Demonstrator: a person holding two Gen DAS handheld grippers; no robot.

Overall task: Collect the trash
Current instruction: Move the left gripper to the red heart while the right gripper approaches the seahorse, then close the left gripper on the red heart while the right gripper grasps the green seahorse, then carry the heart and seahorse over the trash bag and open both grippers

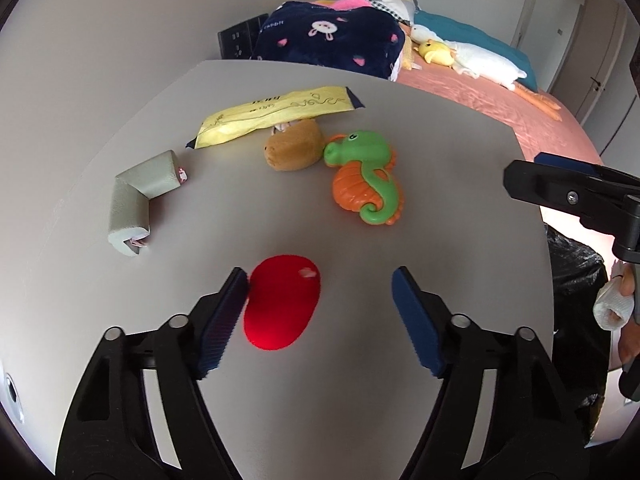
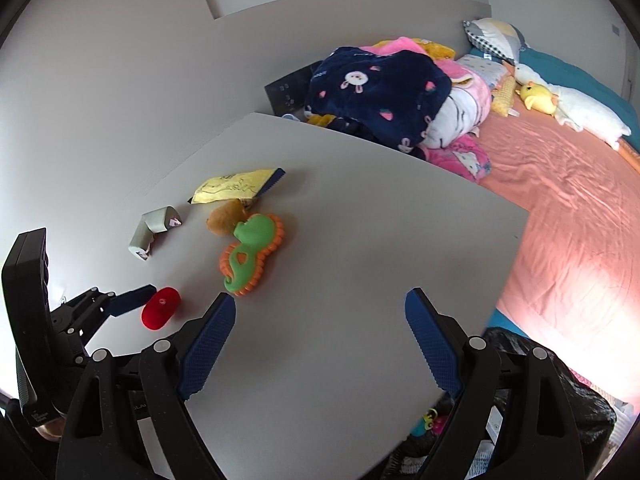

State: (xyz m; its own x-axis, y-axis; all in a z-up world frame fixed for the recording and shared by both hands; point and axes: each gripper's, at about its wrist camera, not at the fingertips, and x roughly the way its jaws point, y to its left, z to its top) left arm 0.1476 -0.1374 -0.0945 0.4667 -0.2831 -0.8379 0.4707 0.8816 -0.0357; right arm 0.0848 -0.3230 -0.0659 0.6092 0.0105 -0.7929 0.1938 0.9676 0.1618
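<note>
On the grey table (image 1: 440, 128) lie a red oval object (image 1: 282, 308), a yellow wrapper (image 1: 276, 114), a grey folded foam piece (image 1: 138, 196), a brown plush toy (image 1: 294, 148) and a green-orange seahorse toy (image 1: 366, 176). My left gripper (image 1: 320, 300) is open, its left pad touching the red object, which lies between the jaws toward the left. My right gripper (image 2: 320, 320) is open and empty above bare table; the red object (image 2: 160, 307), seahorse (image 2: 250, 250) and wrapper (image 2: 236, 186) lie to its left.
A bed with an orange sheet (image 2: 560, 200), a navy blanket (image 2: 380, 92) and plush toys stands behind the table. A black trash bag (image 1: 576, 300) hangs at the table's right edge, also in the right wrist view (image 2: 560, 392). A wall runs along the left.
</note>
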